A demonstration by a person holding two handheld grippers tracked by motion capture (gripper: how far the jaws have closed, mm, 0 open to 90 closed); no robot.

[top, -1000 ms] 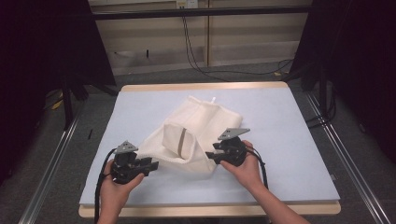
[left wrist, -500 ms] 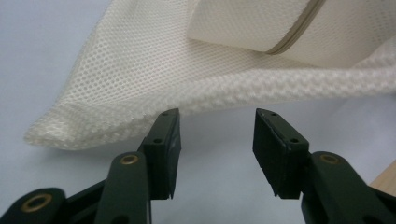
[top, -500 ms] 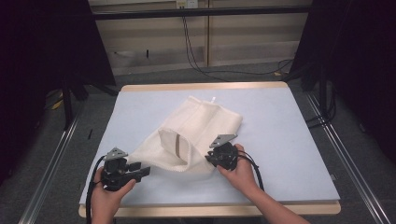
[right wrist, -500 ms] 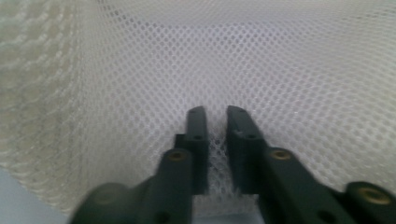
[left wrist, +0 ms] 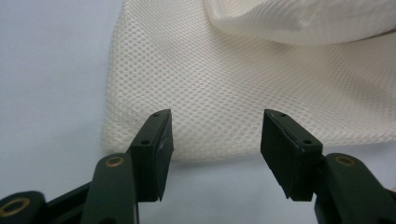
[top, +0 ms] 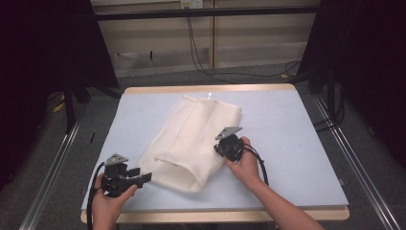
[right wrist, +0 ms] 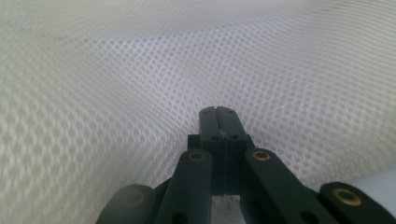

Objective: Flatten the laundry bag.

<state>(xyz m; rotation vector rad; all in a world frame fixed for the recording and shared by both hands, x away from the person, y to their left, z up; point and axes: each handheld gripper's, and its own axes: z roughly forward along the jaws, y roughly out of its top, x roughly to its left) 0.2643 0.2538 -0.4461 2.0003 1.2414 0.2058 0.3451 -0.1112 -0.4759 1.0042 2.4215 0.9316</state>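
Observation:
A cream mesh bag (top: 191, 139) lies flat and slantwise on the pale blue table (top: 297, 143), its open mouth toward the front. My left gripper (top: 142, 174) sits at the front left, just off the bag's near corner. In the left gripper view the left gripper (left wrist: 215, 140) is open; its jaws have just been opening, nothing is between them, and the mesh (left wrist: 233, 84) lies just beyond the tips. My right gripper (top: 219, 149) is at the bag's right edge. In the right gripper view its jaws (right wrist: 219, 112) are pressed together, pinching the mesh (right wrist: 116, 93) that surrounds them.
The table's wooden rim (top: 206, 88) runs along the back, with bare blue surface to the bag's right and left. Metal rails (top: 354, 158) flank the table. Cables (top: 201, 57) hang behind it on the floor.
The bag, bunched and raised earlier, now lies spread flat. My left gripper has moved out to the front left, off the cloth. My right gripper has shifted in against the bag's right edge.

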